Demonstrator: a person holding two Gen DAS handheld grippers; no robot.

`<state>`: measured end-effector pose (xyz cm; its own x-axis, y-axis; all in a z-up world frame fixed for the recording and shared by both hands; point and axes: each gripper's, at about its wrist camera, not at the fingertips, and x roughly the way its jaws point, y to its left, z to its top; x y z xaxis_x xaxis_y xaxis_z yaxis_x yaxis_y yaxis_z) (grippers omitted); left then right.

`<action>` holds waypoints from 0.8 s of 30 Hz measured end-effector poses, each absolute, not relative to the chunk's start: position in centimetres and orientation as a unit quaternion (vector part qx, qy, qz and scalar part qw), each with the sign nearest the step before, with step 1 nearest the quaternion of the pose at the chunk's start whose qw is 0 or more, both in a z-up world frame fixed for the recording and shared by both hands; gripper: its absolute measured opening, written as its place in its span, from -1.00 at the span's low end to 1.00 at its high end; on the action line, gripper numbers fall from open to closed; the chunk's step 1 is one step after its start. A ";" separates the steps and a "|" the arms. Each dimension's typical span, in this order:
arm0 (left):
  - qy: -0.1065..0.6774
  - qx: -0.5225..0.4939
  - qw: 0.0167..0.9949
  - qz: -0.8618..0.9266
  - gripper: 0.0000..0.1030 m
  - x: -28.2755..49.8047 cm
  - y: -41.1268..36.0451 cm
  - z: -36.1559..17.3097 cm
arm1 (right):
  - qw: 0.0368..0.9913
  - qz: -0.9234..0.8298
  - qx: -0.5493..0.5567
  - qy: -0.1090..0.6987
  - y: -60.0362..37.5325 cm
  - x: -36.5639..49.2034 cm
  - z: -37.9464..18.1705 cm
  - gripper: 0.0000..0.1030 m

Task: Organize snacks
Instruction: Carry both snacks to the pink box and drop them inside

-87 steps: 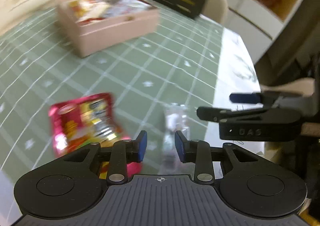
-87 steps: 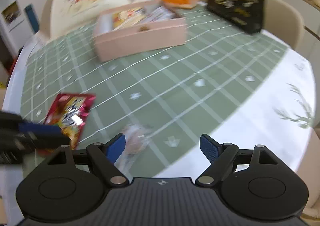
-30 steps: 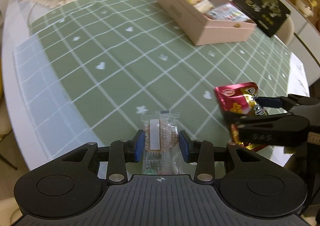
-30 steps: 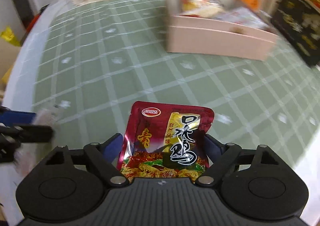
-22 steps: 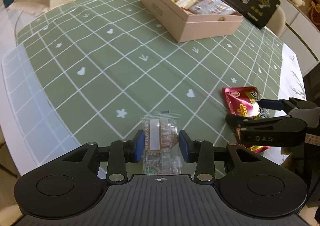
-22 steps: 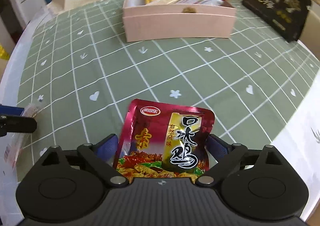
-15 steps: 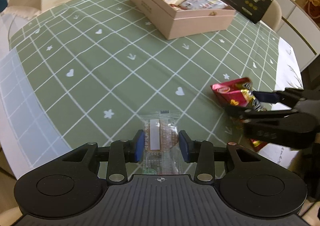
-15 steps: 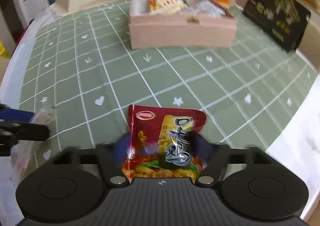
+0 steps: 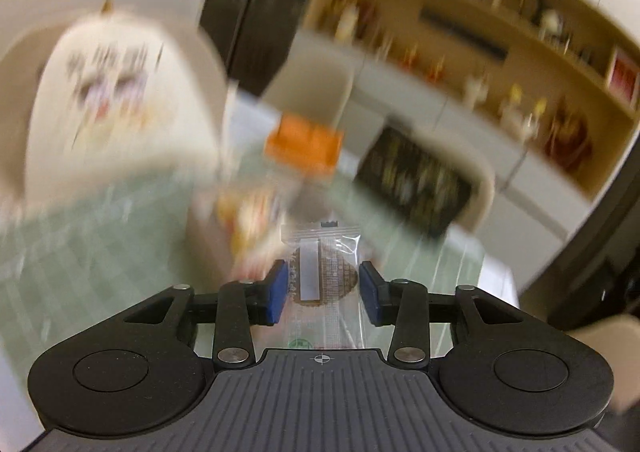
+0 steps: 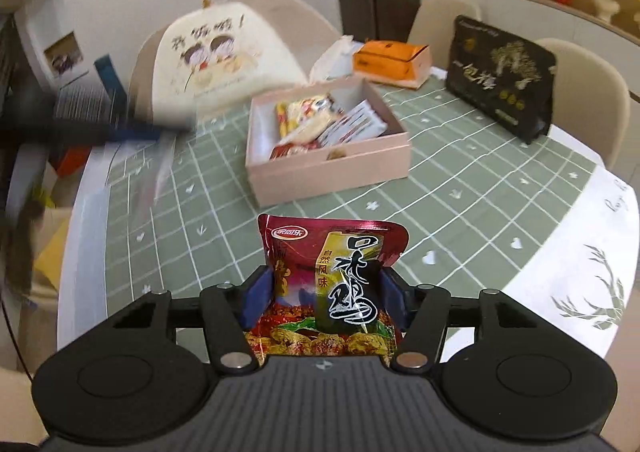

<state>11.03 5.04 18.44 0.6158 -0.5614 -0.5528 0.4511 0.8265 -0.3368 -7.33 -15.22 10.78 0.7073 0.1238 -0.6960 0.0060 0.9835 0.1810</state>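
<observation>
Carrying both snacks toward the far pink box (image 10: 328,167), the left gripper (image 9: 322,288) clamped a clear-wrapped biscuit (image 9: 322,268) while the right gripper (image 10: 326,294) clamped a red snack pouch (image 10: 332,276).

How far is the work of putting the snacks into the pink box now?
Done: the pink box already holds several packets. In hand: the left gripper is shut on a clear-wrapped biscuit, and the right gripper is shut on a red snack bag, both lifted off the table. Left: both must go into the box.
</observation>
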 end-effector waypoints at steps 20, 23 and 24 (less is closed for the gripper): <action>0.487 -0.149 0.817 -0.270 -0.12 9.7 9.0 5.7 | 0.925 0.031 0.051 0.374 -16.8 -0.5 14.9 0.16; 0.508 -0.158 0.797 -0.286 -0.12 9.2 9.2 3.9 | 0.937 0.034 0.009 0.347 -14.0 4.2 18.6 0.18; 0.509 -0.156 0.795 -0.291 -0.12 9.2 9.1 3.7 | 0.942 0.030 -0.003 0.334 -13.1 5.9 19.6 0.26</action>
